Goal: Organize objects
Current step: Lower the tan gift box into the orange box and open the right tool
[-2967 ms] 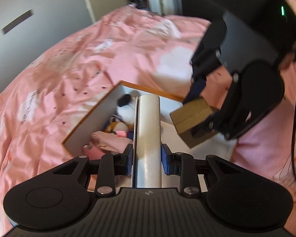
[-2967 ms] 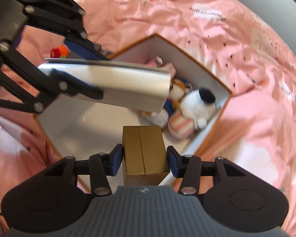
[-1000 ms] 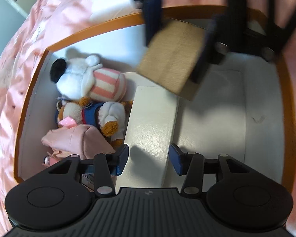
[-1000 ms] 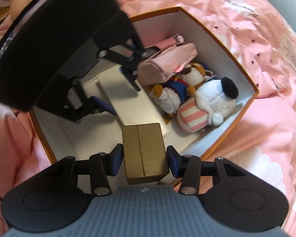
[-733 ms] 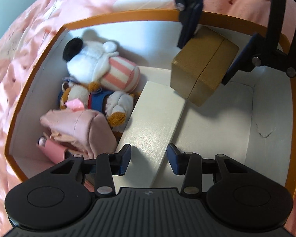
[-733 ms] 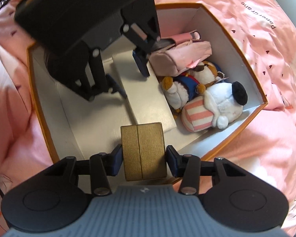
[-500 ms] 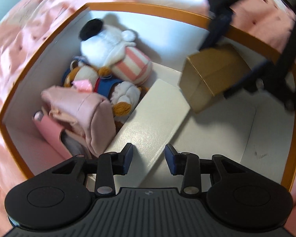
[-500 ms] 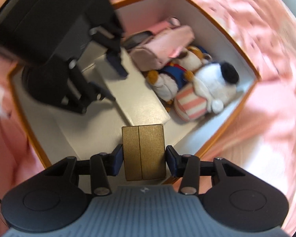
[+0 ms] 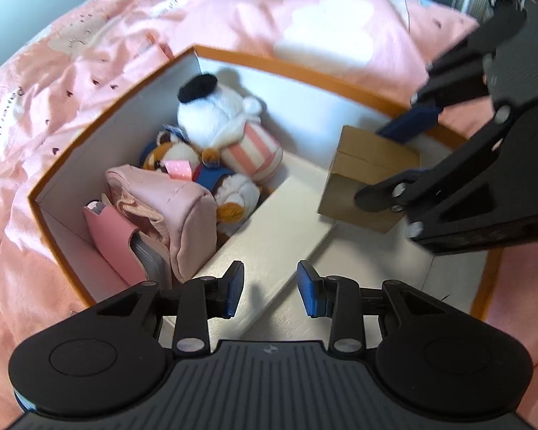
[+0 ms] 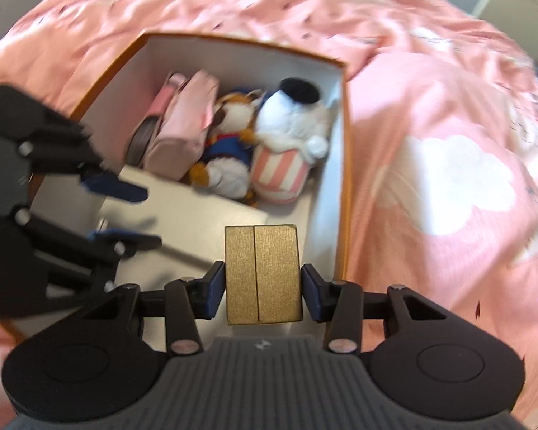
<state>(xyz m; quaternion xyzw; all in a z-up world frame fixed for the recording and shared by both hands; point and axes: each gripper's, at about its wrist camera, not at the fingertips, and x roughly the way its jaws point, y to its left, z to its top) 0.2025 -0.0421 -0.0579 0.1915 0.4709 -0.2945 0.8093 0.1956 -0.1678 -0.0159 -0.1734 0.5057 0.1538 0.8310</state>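
An orange-rimmed box [image 9: 305,68] with white walls [image 10: 240,41] sits on the pink bed. A long white box [image 9: 269,229] lies flat on its floor [image 10: 183,215]. My left gripper [image 9: 269,288] hovers just above that box's near end, its jaws closing with nothing between them. It shows at the left of the right wrist view [image 10: 125,211]. My right gripper [image 10: 262,286] is shut on a small gold box [image 10: 262,274], held in the air over the container's right side [image 9: 369,175].
Packed along one wall are a white plush dog in pink stripes [image 9: 226,122], a brown plush in blue [image 9: 211,179], a pink pouch [image 9: 175,208] and a pink case [image 9: 114,236]. Bare white floor [image 9: 369,251] lies beyond the long box. A rumpled pink bedspread [image 10: 448,143] surrounds everything.
My left gripper has let go of the long white box, lifted off it and narrowed its jaws. Both grippers have rolled. The gold box stays in the right gripper.
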